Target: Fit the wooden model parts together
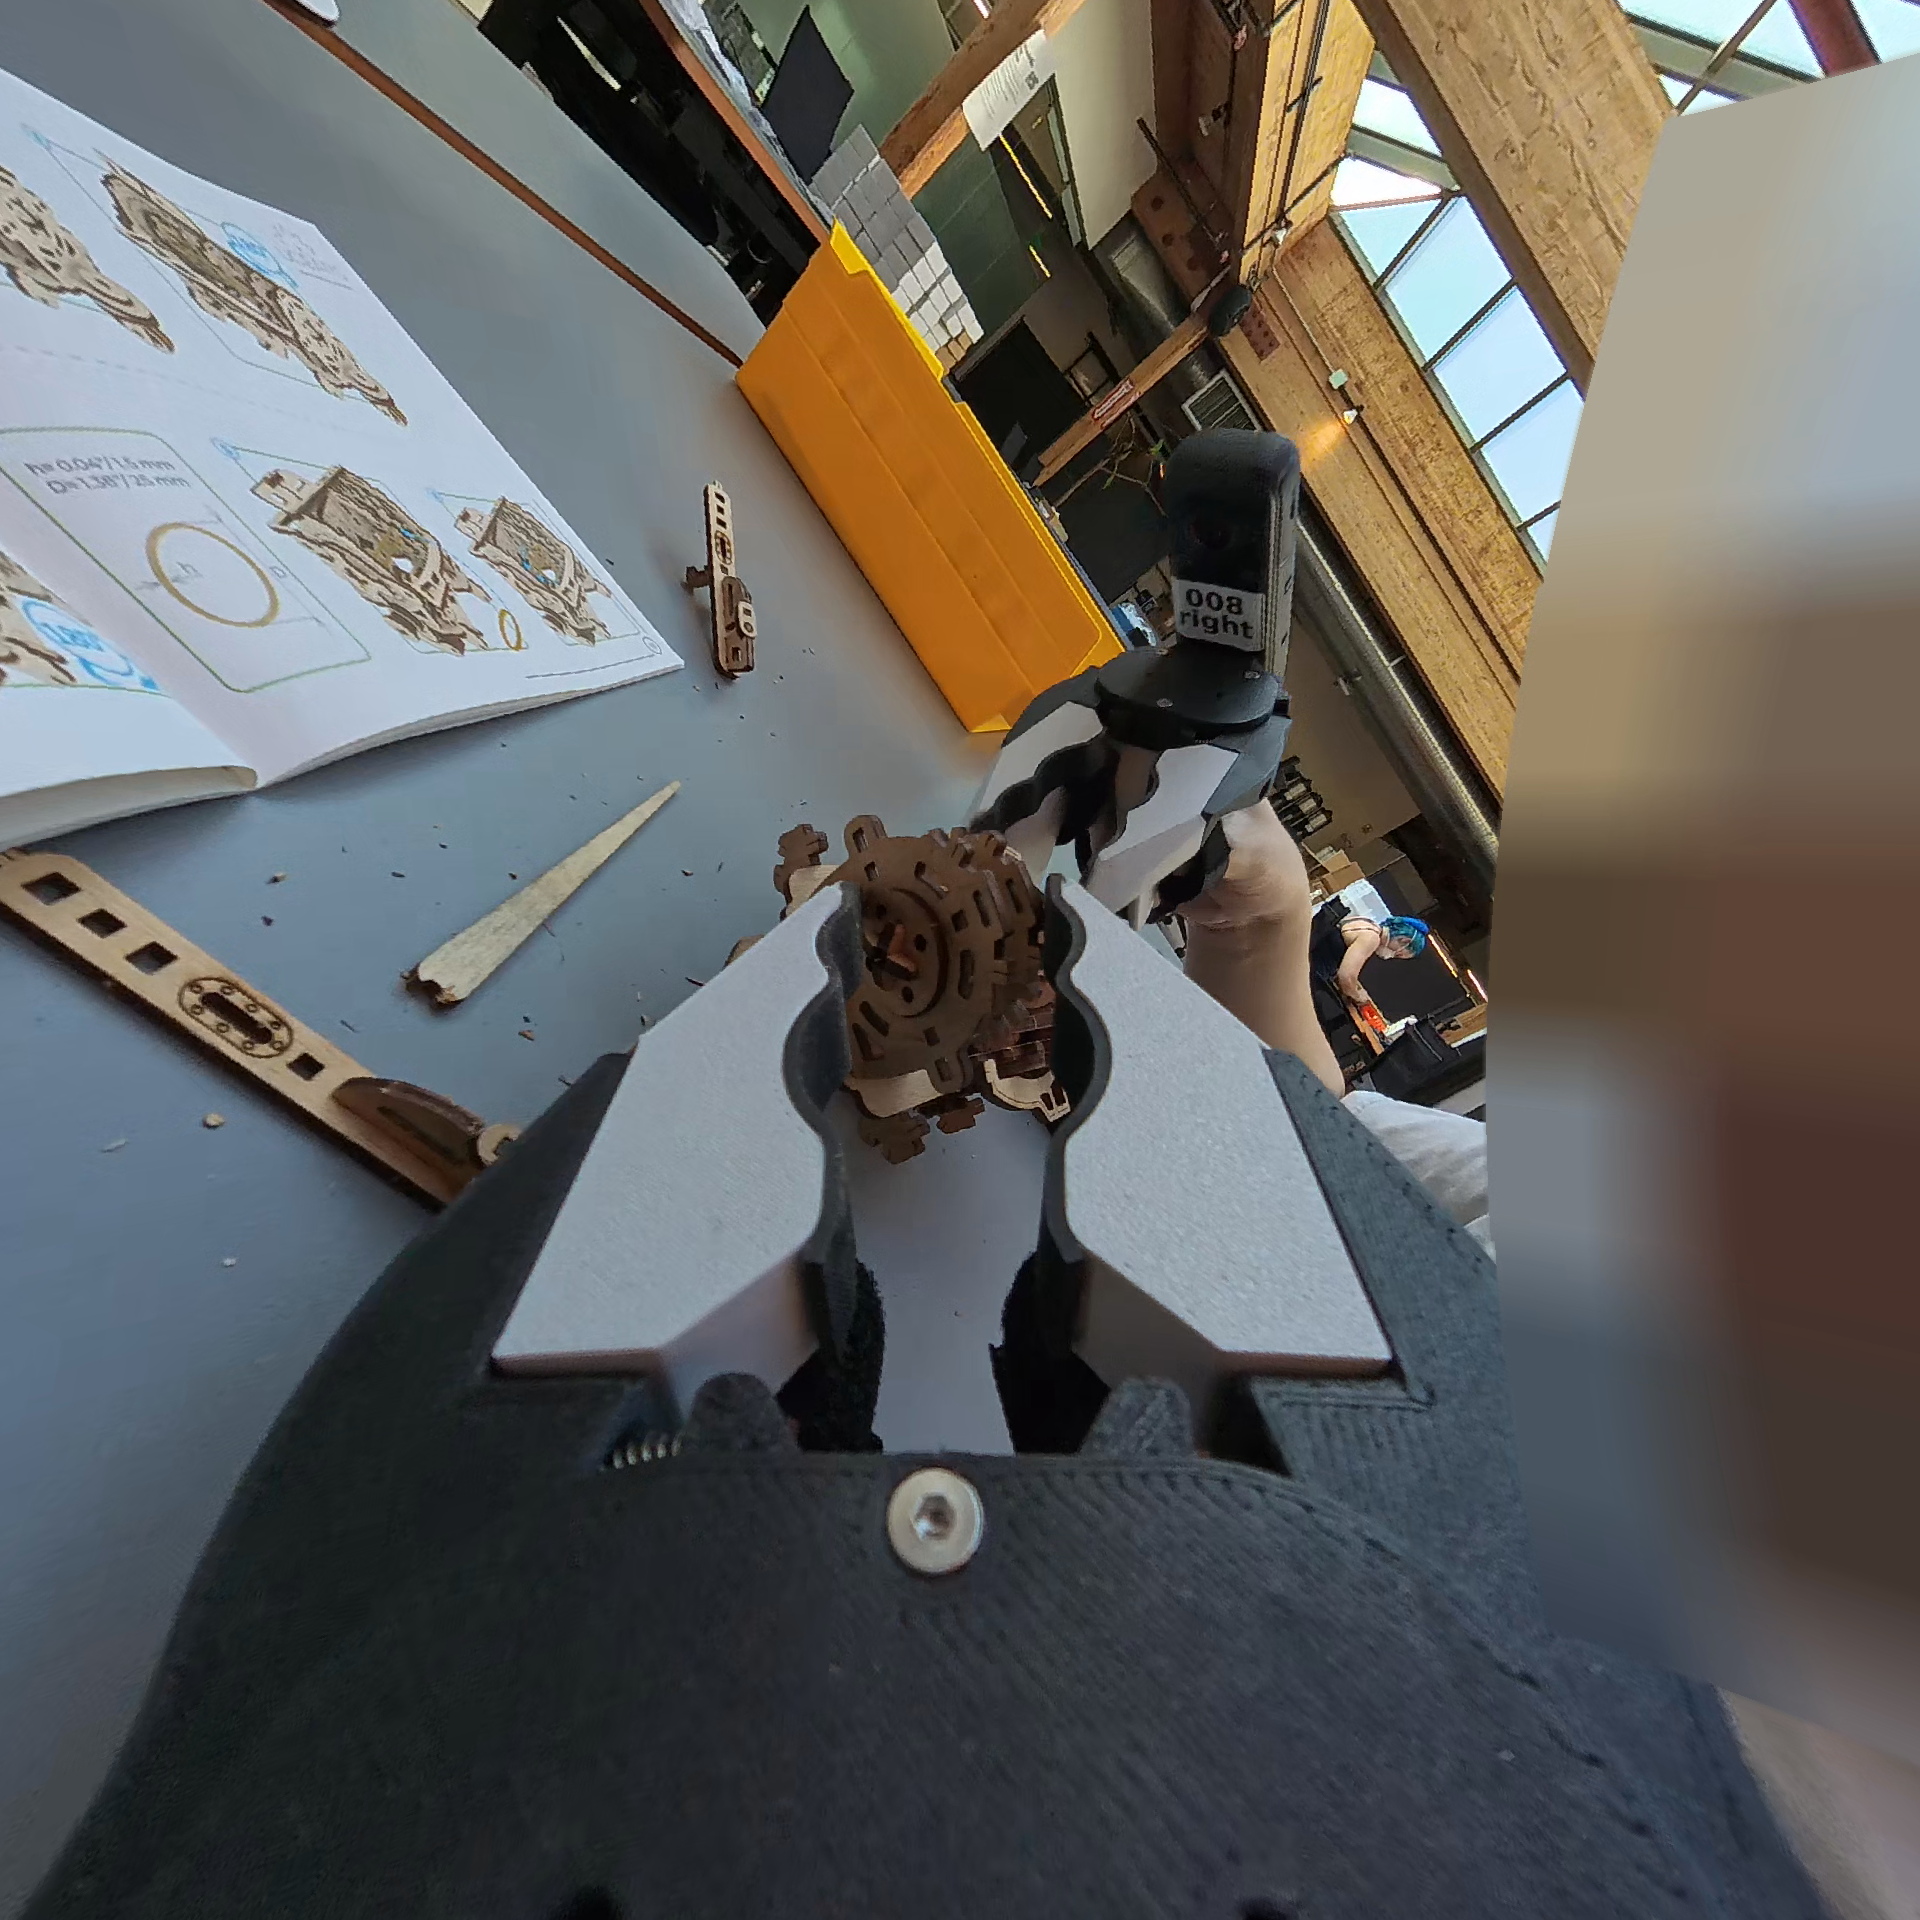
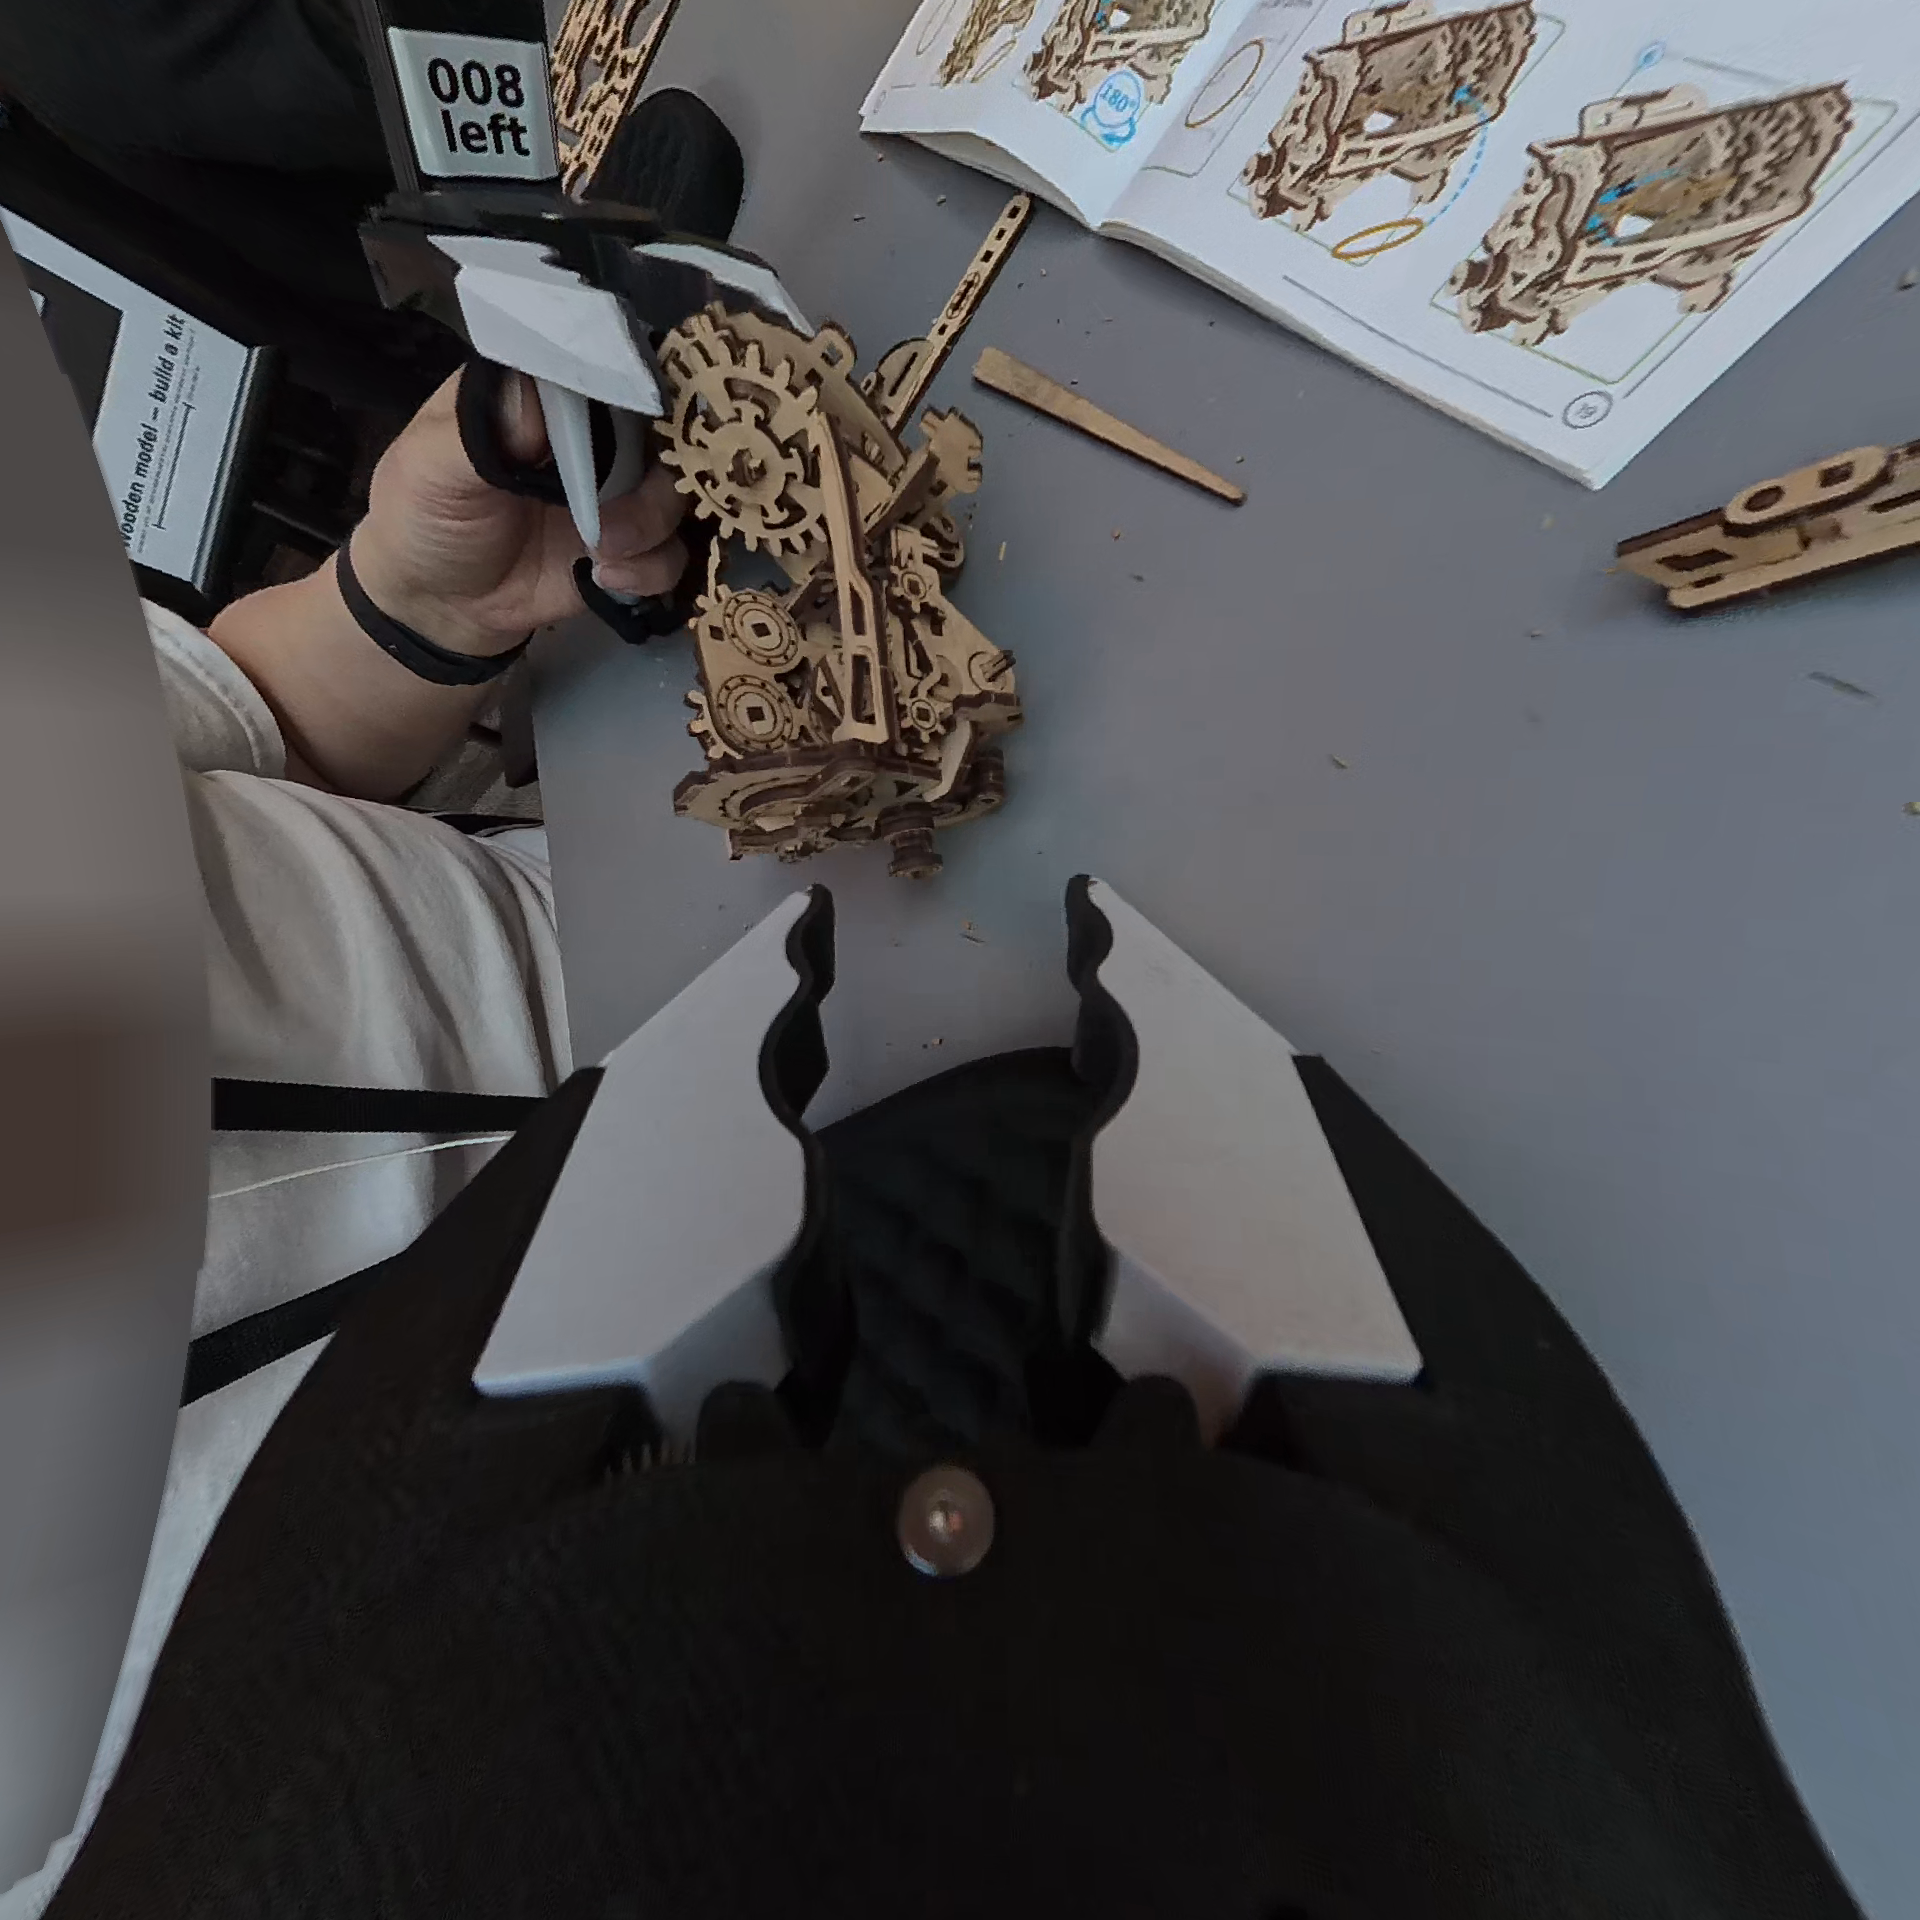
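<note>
Wooden model (image 2: pixel 831 613) stands gripped at its top by left gripper (image 1: pixel 945 914); right gripper (image 2: pixel 948 914) gapes empty nearby.

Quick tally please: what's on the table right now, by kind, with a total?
Assembled wooden gear model, held by the left gripper: 1
Loose wooden parts: 3 (tapered stick, small slotted piece, long slotted strip)
Instruction booklet: 1
Yellow bin: 1
Total: 6
The right gripper is open and holds nothing.
</note>
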Action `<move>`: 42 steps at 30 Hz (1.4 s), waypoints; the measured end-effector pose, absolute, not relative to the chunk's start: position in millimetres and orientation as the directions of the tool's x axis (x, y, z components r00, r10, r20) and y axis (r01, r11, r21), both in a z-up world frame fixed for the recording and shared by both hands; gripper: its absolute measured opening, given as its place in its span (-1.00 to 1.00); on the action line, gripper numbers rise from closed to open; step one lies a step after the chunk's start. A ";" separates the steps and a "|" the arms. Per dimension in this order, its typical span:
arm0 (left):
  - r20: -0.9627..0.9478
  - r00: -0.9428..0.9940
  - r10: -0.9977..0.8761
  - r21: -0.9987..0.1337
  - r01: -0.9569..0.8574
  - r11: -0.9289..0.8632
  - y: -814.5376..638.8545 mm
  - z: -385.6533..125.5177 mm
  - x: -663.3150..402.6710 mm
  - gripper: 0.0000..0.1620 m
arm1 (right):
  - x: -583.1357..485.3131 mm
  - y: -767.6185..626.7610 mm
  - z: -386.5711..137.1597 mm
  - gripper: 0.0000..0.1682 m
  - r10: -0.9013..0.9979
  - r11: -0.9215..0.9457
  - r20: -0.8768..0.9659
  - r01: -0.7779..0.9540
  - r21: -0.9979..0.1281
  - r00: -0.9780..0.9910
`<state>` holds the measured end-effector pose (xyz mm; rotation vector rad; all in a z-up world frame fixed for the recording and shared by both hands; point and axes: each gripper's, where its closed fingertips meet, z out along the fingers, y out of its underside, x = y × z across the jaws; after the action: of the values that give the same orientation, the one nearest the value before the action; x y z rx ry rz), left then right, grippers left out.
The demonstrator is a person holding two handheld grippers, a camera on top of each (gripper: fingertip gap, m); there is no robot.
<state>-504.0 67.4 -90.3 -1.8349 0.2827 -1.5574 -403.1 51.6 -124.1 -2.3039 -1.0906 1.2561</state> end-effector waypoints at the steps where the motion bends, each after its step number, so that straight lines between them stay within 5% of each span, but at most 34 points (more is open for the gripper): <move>1: 0.776 0.252 -0.578 -0.630 0.267 -0.730 67.2 -90.4 -503.5 -0.60 | -400.2 56.6 -120.0 -0.46 0.752 -0.656 -0.563 0.467 -0.593 0.342; 8: 0.767 0.259 -0.587 -0.640 0.245 -0.729 65.3 -89.8 -499.1 -0.60 | -422.2 73.1 -68.8 -0.49 0.939 -0.327 -0.242 0.416 -0.848 0.245; 18: 0.757 0.267 -0.596 -0.651 0.227 -0.724 63.3 -90.4 -493.0 -0.60 | -462.8 66.4 -100.5 -0.56 0.981 -0.191 -0.118 0.688 -0.700 0.153; 26: 0.735 0.285 -0.615 -0.673 0.196 -0.713 62.2 -90.1 -489.4 -0.60 | -459.7 65.4 -103.8 -0.91 0.972 -0.236 -0.165 0.682 -0.692 0.169; 42: 0.700 0.309 -0.644 -0.703 0.138 -0.697 59.0 -91.7 -484.8 -0.60 | -460.6 66.6 -110.2 -0.92 0.965 -0.263 -0.177 0.671 -0.694 0.196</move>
<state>-484.8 59.0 -91.7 -1.8934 0.4495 -1.4560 -460.6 66.6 -110.2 -2.0077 -1.5221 0.8307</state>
